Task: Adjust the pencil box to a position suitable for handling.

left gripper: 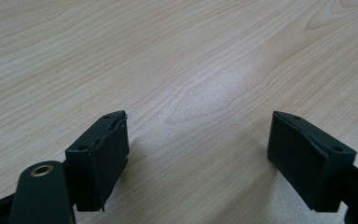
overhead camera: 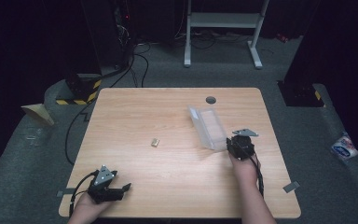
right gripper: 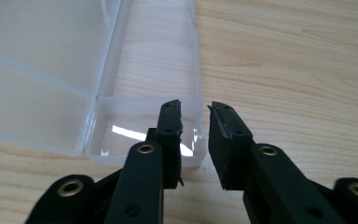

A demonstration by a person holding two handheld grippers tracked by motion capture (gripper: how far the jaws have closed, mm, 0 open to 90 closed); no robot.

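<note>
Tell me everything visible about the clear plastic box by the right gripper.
The clear plastic box is a see-through, colourless, hard-looking case lying open and flat on the wooden table, right of centre, its lid folded out beside the base. Thin walls split it into compartments; those that show look empty. The right gripper is at its near corner: one finger reaches over the small end compartment, the other is outside the wall. Whether they pinch it is unclear.

Clear glossy plastic box [right gripper: 74, 93] on smooth, pale matt wood-grain table [overhead camera: 135, 116].
</note>
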